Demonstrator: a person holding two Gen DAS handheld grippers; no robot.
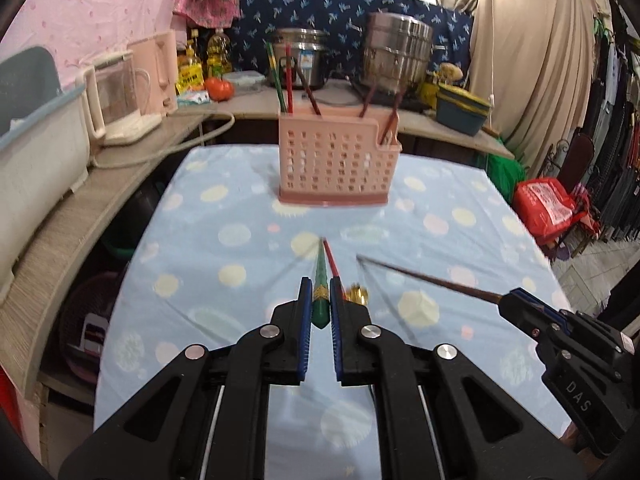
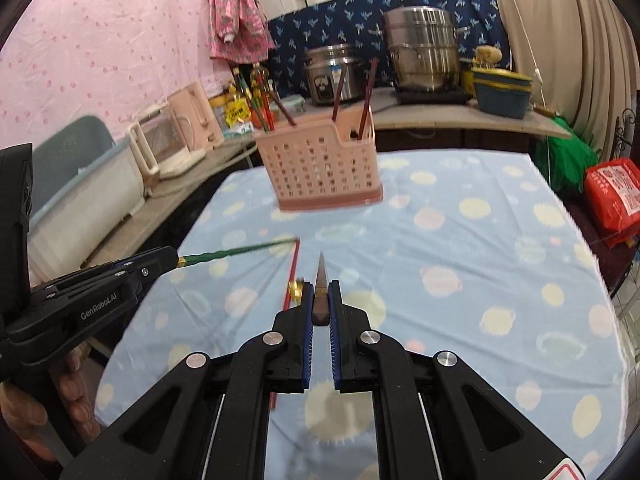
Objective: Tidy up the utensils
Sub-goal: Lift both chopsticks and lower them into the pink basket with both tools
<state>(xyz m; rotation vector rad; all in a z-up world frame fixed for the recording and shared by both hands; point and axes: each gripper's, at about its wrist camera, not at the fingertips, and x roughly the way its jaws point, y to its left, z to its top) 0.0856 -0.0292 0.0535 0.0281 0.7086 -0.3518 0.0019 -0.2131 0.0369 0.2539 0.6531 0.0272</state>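
A pink perforated utensil holder [image 1: 336, 160] stands at the far end of the table, also in the right wrist view [image 2: 320, 164], with several chopsticks standing in it. My left gripper [image 1: 321, 292] is shut on a green chopstick [image 1: 321, 280], tip pointing toward the holder; it shows from the side in the right wrist view [image 2: 236, 251]. My right gripper [image 2: 321, 294] is shut on a dark brown chopstick [image 2: 321, 280], seen from the side in the left wrist view [image 1: 432, 278]. A red chopstick [image 2: 293, 272] with a gold end lies on the blue cloth between the grippers.
The table has a light blue dotted cloth [image 1: 240, 240]. Behind the holder a counter carries a rice cooker [image 1: 304, 58], a steel pot [image 1: 400, 52], a kettle [image 1: 120, 96] and a dark blue box [image 1: 460, 108]. A red bag [image 1: 548, 204] sits right of the table.
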